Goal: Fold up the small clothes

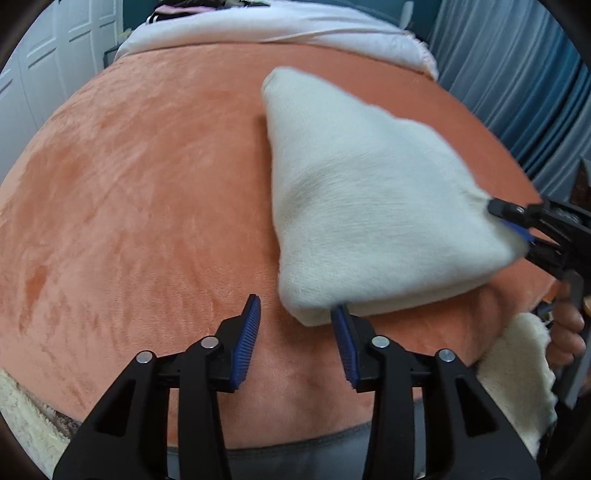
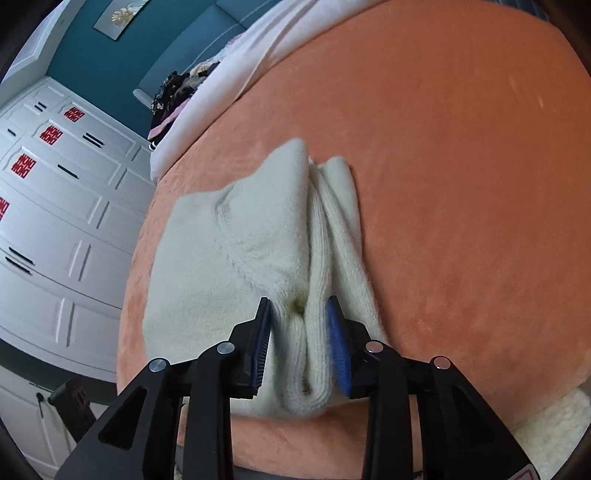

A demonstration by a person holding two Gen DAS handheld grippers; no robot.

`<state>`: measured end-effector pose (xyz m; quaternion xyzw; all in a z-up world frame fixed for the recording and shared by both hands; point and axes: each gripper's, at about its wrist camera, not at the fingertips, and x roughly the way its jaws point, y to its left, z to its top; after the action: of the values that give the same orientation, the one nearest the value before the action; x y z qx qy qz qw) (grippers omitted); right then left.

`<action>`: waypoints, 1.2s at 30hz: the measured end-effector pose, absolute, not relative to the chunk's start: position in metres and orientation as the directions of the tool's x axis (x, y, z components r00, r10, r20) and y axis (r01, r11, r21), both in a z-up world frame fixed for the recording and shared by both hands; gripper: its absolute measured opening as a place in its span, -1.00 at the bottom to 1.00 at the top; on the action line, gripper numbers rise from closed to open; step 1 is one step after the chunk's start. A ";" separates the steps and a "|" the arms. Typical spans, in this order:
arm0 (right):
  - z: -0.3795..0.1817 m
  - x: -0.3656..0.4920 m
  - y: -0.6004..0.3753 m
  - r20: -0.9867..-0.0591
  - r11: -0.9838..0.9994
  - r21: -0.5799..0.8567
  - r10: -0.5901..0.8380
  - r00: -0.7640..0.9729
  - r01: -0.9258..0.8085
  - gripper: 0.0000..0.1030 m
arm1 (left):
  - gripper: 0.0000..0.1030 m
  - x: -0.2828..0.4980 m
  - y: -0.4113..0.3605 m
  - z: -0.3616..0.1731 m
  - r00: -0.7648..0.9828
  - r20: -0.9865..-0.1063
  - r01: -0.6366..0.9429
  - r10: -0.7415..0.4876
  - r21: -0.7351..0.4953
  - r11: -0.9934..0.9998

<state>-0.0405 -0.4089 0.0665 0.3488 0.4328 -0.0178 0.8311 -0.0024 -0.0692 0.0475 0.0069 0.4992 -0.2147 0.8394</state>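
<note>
A cream fuzzy garment [image 1: 369, 206] lies folded on the orange blanket [image 1: 147, 184]. My left gripper [image 1: 297, 314] is open; its right finger touches the garment's near corner, and nothing is between the pads. My right gripper [image 1: 513, 229] enters from the right and pinches the garment's right corner. In the right wrist view my right gripper [image 2: 301, 325] is shut on bunched cream fabric [image 2: 258, 240] with several thick folds between the blue pads.
White bedding [image 1: 277, 33] and dark clothes [image 2: 177, 88] lie at the bed's far end. A white wardrobe [image 2: 55, 221] stands left of the bed. A cream sherpa throw [image 1: 517, 369] hangs at the bed's near edge. Blue curtains [image 1: 517, 74] hang at the right.
</note>
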 end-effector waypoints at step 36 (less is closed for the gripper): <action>0.033 0.059 -0.256 -0.882 0.993 0.115 0.115 0.456 -0.027 -0.67 | 0.50 0.017 -0.036 0.072 0.434 -0.847 0.184 -0.307 -0.250 0.951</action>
<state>0.0585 -0.2562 0.0330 0.0423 0.5196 0.0416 0.8523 0.0172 -0.0357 0.0719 -0.0602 0.5116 -0.1453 0.8447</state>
